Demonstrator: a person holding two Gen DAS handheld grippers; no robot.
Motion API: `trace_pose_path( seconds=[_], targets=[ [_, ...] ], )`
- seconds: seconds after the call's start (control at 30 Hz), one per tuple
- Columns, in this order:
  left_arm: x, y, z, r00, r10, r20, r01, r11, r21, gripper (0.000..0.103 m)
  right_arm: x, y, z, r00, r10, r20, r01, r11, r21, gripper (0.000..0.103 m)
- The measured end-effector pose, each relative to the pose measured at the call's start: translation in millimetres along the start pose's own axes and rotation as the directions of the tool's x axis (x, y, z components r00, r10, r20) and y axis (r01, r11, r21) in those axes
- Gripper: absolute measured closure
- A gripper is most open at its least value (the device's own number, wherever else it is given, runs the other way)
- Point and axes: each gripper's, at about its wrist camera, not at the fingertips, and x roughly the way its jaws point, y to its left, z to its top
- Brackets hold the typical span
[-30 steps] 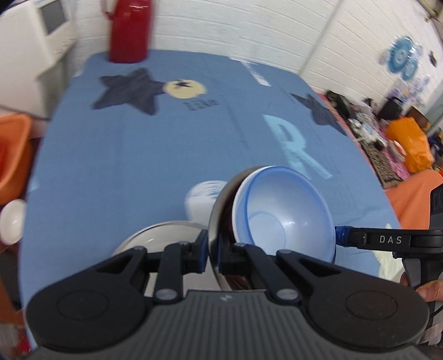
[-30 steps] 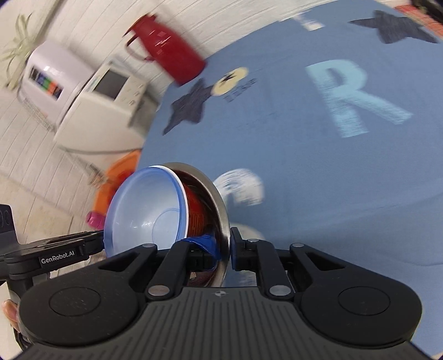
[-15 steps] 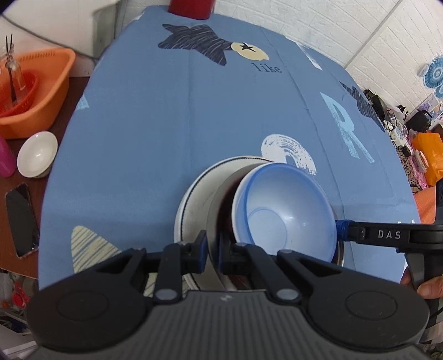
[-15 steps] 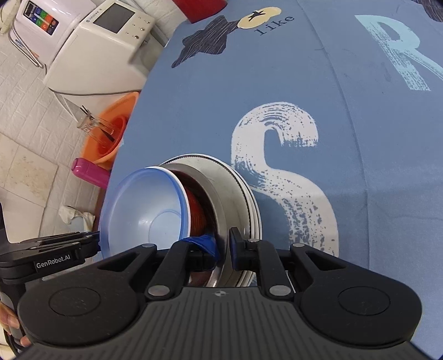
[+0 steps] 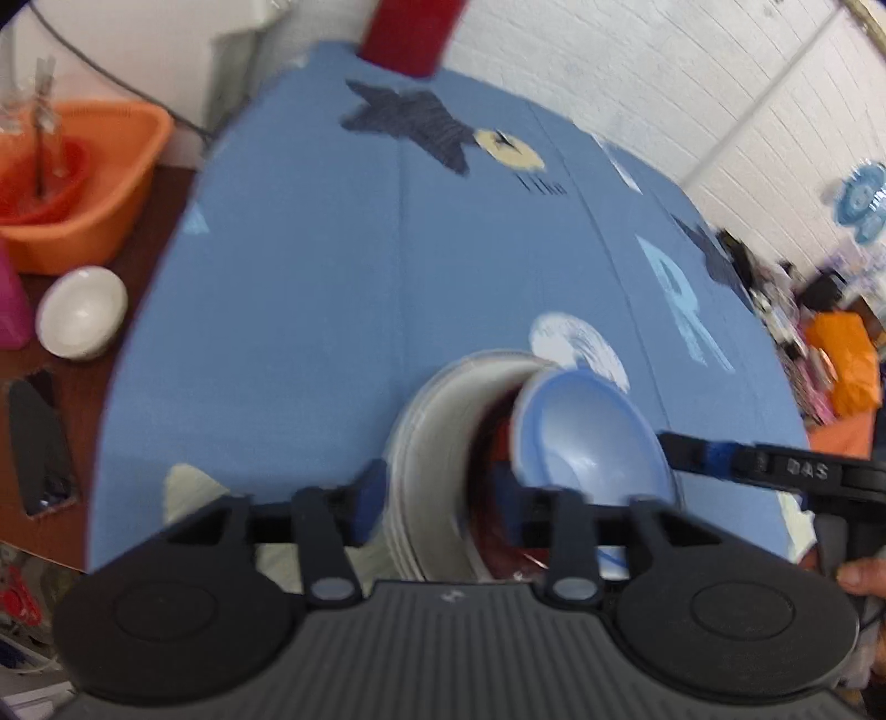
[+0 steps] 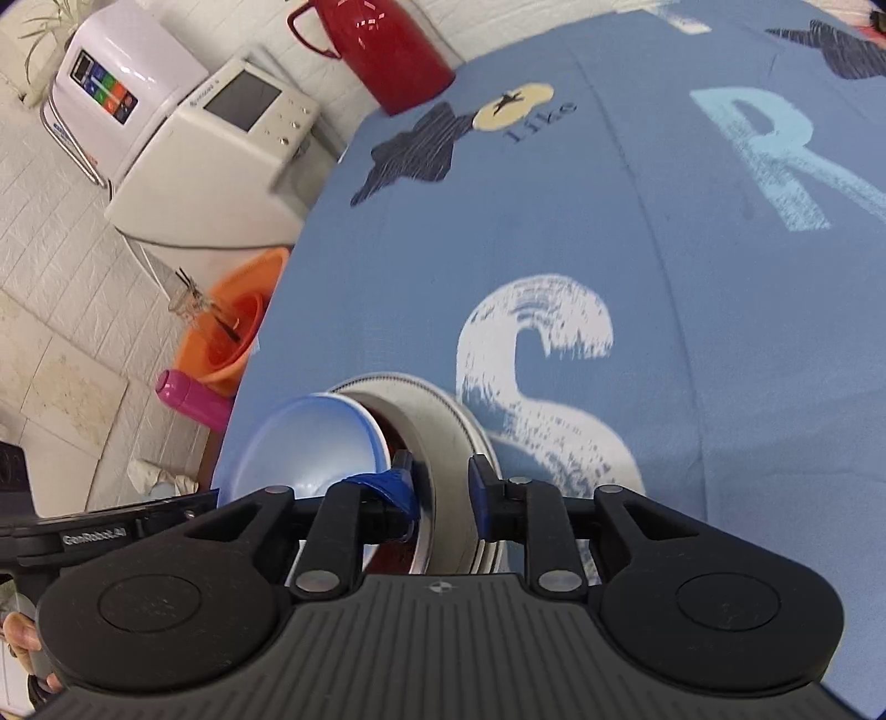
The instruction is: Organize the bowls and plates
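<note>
On blue tablecloth [image 6: 692, 343], one blue bowl [image 6: 310, 443] nested in steel bowl [image 6: 443, 443], left tool [image 5: 443, 498] and right tool [image 6: 443, 487] both parted.

A fisheye view looks forward over the right gripper [image 6: 443, 490], whose 2 black fingers with blue pads [image 6: 479, 490] stand parted on either side of the rim of a steel bowl [image 6: 443, 476]. The steel bowl rests on a white plate [image 6: 482, 437] on a blue tablecloth [image 6: 692, 343] printed with a white S, a pale blue R and dark stars. Nested inside the steel bowl are a red bowl [image 6: 387, 437] and a light blue bowl [image 6: 310, 448]. The left gripper [image 6: 111, 526] enters from the lower left edge. Beyond the table stand a red jug [image 6: 382, 50], a white machine [image 6: 221, 149], an orange basin [image 6: 232, 327] and a pink cup [image 6: 191, 396].
</note>
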Motion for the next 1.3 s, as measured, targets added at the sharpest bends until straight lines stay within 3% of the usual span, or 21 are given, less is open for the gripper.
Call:
trace_pose_path(
  seconds=[0.07, 0.23, 0.33, 0.43, 0.57, 0.77, 0.97, 1.1, 1.3],
  targets=[
    [-10.7, 0.3, 4.2, 0.999, -0.001, 0.050, 0.001, 1.000, 0.002, 0.037, -6.9, -2.4, 2.5, 0.999, 0.005, 0.040, -0.005, 1.000, 0.003, 0.095],
    [-34.0, -15.7, 10.7, 0.987, 0.006, 0.160, -0.006, 1.000, -0.001, 0.037, -29.2, -12.5, 1.3, 0.981, 0.038, 0.192, -0.045, 0.999, 0.029, 0.094],
    [-37.8, -43.9, 9.2, 0.977, -0.001, 0.214, -0.007, 0.999, 0.039, 0.033, -37.2, -11.0, -7.1, 0.963, -0.046, 0.266, 0.029, 0.997, 0.067, 0.093],
    [-35.0, -76.3, 2.8, 0.967, -0.003, 0.254, -0.018, 0.996, 0.082, 0.030, -41.7, -15.4, -15.5, 0.952, -0.136, 0.274, 0.100, 0.985, 0.143, 0.091],
    [-25.2, -114.6, -14.2, 0.950, -0.023, 0.310, -0.013, 0.993, 0.115, 0.028, -50.1, -28.7, -36.9, 0.934, -0.158, 0.321, 0.115, 0.982, 0.147, 0.088],
    [-9.1, -161.7, -53.8, 0.955, -0.025, 0.294, -0.036, 0.979, 0.198, 0.028, -63.9, -60.1, -65.6, 0.940, -0.140, 0.313, 0.087, 0.980, 0.179, 0.085],
    [-19.3, -180.3, -109.4, 0.960, -0.006, 0.280, -0.067, 0.965, 0.252, 0.028, -92.4, -85.2, -91.6, 0.909, -0.205, 0.363, 0.114, 0.960, 0.257, 0.082],
    [-30.7, -186.9, -150.8, 0.947, 0.047, 0.318, -0.145, 0.946, 0.291, 0.027, -108.1, -84.1, -113.9, 0.888, -0.229, 0.399, 0.140, 0.960, 0.241, 0.080],
    [-42.6, -185.3, -202.6, 0.929, 0.080, 0.360, -0.200, 0.930, 0.308, 0.027, -110.1, -69.6, -149.2, 0.907, -0.225, 0.356, 0.188, 0.973, 0.136, 0.079]
  ],
)
